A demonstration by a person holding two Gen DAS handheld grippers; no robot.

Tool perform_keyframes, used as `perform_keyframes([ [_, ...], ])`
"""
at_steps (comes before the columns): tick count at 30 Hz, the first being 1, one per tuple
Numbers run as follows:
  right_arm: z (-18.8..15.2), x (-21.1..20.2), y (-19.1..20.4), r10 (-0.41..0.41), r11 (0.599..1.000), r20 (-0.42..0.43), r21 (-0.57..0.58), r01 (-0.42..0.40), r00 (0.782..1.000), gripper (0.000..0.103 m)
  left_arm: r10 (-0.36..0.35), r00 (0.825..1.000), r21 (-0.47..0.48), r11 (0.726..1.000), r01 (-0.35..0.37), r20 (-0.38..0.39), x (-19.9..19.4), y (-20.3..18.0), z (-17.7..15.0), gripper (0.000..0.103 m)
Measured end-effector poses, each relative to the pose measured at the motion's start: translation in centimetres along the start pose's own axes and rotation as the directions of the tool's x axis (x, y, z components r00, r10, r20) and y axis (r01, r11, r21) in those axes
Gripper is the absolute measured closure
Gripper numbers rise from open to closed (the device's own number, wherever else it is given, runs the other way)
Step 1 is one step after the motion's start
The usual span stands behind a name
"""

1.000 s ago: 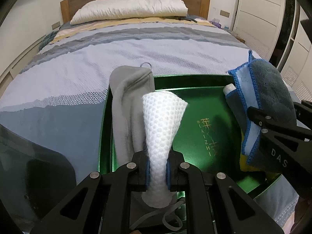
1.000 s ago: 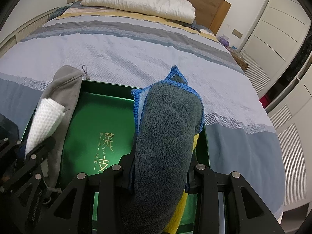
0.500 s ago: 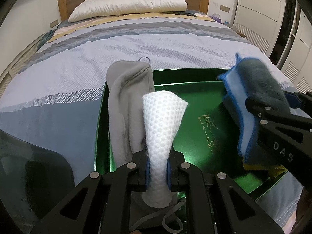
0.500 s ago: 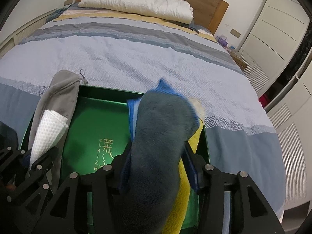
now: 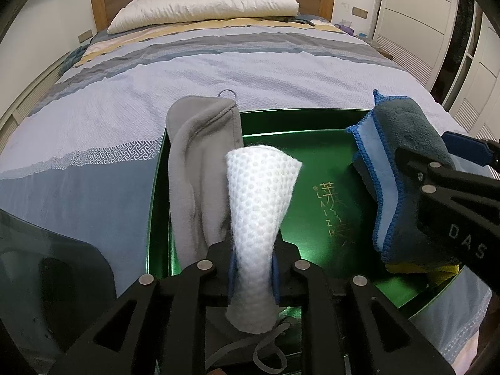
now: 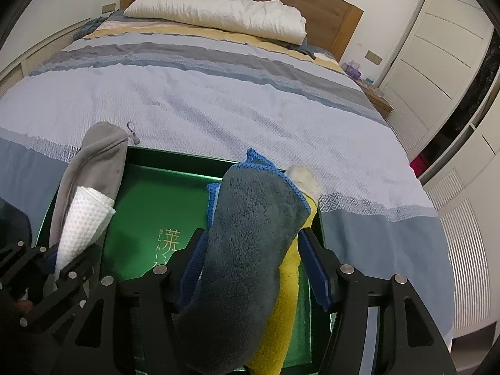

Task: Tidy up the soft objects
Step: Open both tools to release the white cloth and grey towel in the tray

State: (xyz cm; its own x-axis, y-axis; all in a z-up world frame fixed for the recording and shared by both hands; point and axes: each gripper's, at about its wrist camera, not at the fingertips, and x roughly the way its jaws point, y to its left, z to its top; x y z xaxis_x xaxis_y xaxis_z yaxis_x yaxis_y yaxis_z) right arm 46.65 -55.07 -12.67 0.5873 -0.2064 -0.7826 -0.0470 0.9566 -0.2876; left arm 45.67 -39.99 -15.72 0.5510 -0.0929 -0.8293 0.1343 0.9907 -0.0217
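A green tray (image 5: 312, 125) (image 6: 175, 162) lies on the bed. My left gripper (image 5: 253, 250) (image 6: 62, 256) still pinches a rolled white waffle cloth (image 5: 259, 193) (image 6: 81, 218) while its jaws are opening. This cloth leans on a grey fleece cloth (image 5: 197, 156) (image 6: 97, 162) at the tray's left side. My right gripper (image 6: 253, 237) (image 5: 437, 187) is opening around a dark grey towel with blue edging (image 6: 250, 218) (image 5: 406, 131). The pads stand off it. The towel rests on a yellow cloth (image 6: 290, 281) (image 5: 422, 270) at the tray's right side.
The tray sits near the foot of a bed with a striped blue-grey cover (image 5: 218, 72). A white pillow (image 6: 218, 9) lies by the wooden headboard. White wardrobe doors (image 6: 437, 47) stand to the right. A dark rounded object (image 5: 47, 265) is at the lower left.
The right gripper's jaws spread apart and the dark grey towel sank onto the yellow cloth. The left gripper's pads parted slightly around the white cloth. Neither hand shifted.
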Motion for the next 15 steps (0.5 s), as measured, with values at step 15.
perform_keyframes([
  [15,0.1,-1.4,-0.6,-0.012,1.0,0.025,0.028,0.011,1.0,0.043,-0.028,0.999,-0.005,1.0,0.028,0.02,-0.5,-0.3,0.1,0.051],
])
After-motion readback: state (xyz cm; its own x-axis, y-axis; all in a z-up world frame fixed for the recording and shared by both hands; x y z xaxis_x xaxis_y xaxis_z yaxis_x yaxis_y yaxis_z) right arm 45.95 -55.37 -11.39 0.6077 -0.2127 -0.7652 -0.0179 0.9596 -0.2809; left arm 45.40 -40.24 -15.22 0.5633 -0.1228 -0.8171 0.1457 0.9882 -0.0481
